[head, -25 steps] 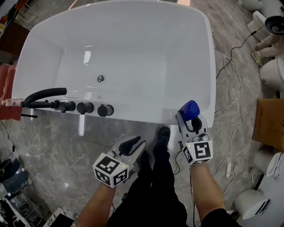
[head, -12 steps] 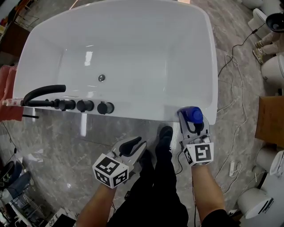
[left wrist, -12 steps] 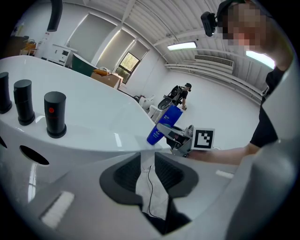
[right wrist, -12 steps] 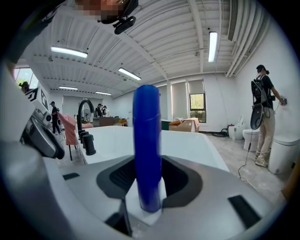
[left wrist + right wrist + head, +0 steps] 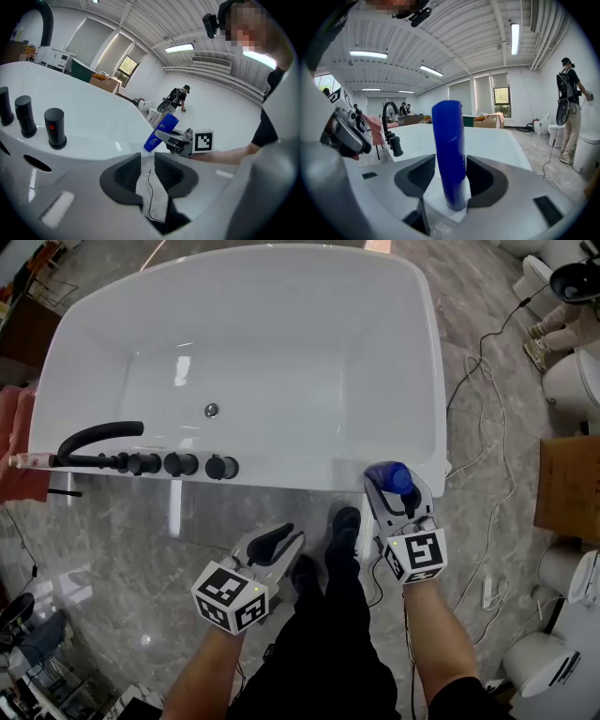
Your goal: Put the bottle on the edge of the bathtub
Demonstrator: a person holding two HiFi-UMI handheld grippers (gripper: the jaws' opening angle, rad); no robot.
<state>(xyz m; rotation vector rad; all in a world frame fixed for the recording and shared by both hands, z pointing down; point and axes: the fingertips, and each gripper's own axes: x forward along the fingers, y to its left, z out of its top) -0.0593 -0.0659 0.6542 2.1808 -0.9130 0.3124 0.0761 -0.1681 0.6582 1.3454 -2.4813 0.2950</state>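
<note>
Danger of tipping bottle [image 5: 448, 140], standing on tub rim [image 5: 300, 486] between jaws of right claw [image 5: 451, 164], released and just now opened wider with pads off it, if drawn back crooked with one pad brushing it; left claw [image 5: 147, 159] also released, empty, well aside.

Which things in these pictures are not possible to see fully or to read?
Print on the bottle: left gripper view, too small to read.
Red cloth: head view, cut off by the left edge.
Cardboard box: head view, cut off by the right edge.
</note>
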